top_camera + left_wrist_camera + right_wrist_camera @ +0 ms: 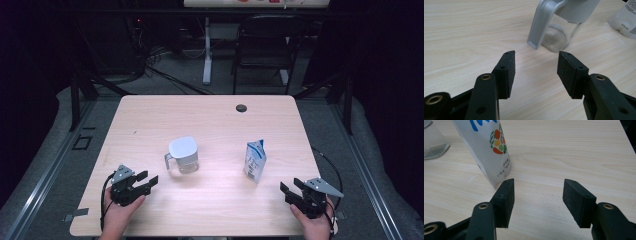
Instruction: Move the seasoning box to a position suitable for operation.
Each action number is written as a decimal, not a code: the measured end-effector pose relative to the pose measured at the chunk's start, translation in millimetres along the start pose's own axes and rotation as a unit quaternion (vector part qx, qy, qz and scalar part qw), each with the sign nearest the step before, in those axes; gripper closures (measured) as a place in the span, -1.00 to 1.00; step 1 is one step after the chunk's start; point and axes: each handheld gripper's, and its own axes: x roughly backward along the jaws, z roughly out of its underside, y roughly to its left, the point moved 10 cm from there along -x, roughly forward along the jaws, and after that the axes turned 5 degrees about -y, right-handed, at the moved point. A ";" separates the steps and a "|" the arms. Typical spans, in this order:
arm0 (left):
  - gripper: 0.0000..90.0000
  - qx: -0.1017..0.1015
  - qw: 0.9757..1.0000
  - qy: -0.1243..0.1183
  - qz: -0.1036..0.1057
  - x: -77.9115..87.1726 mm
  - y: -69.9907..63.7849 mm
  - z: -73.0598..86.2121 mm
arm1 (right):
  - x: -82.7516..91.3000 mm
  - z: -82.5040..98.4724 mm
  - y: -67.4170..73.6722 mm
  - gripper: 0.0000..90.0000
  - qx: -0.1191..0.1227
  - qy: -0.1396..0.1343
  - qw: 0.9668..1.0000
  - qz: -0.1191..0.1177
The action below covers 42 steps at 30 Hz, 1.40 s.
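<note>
I hold my left gripper (148, 181) low over the pale wooden table (210, 112), jaws spread wide and empty, aimed at the clear glass jug with a grey lid and handle (182, 156) standing upright near the table's middle. Its handle points toward me and to the left, likely so I can take it. My right gripper (291, 190), jaws apart and empty too, faces the white gable-top carton (255, 160), which stands upright to the jug's right.
</note>
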 end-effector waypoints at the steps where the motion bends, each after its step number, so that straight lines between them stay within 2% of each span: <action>1: 0.12 0.003 1.000 0.001 0.002 -0.5 -1.7 -1.1 | 0.5 0.2 -0.1 -0.05 0.003 0.003 1.000 0.000; 6: 0.18 0.002 1.000 0.008 0.001 -4.9 -5.2 -3.8 | 1.0 -0.3 -1.8 -0.01 0.005 0.002 1.000 0.004; 14: 0.22 -0.015 1.000 0.017 0.002 -12.1 -11.7 -5.8 | 1.4 -2.2 -2.9 -0.02 0.001 -0.005 1.000 0.006; 19: 0.24 -0.017 1.000 0.012 0.003 -17.5 -16.9 -10.7 | 1.7 -0.6 -1.6 0.13 -0.007 0.004 1.000 -0.001; 24: 0.26 -0.028 0.999 0.020 -0.009 -28.6 -18.2 -10.2 | 3.3 -1.3 -2.6 0.22 0.000 0.005 1.000 0.002; 30: 0.32 -0.028 0.999 0.026 -0.020 -41.0 -17.1 -11.6 | 4.0 -1.6 -4.3 0.25 -0.001 0.004 1.000 0.004; 32: 0.35 -0.021 0.999 0.016 -0.030 -47.0 -14.4 -14.4 | 3.5 -1.1 -3.7 0.25 -0.002 0.006 1.000 0.001; 35: 0.40 -0.022 0.999 0.014 -0.036 -49.3 -12.2 -16.1 | 2.7 -0.7 -2.8 0.24 -0.004 0.005 1.000 -0.001; 37: 0.53 -0.028 0.999 0.010 -0.037 -51.6 -12.9 -18.7 | 2.4 0.5 -3.4 0.20 -0.006 0.010 1.000 0.001; 41: 0.54 -0.038 0.998 0.012 -0.046 -53.1 -11.9 -21.2 | 2.4 1.0 -4.6 0.18 -0.011 0.012 1.000 0.001; 42: 0.54 -0.039 0.998 0.007 -0.050 -54.5 -11.2 -22.7 | 2.1 0.8 -4.9 0.17 -0.014 0.010 1.000 0.002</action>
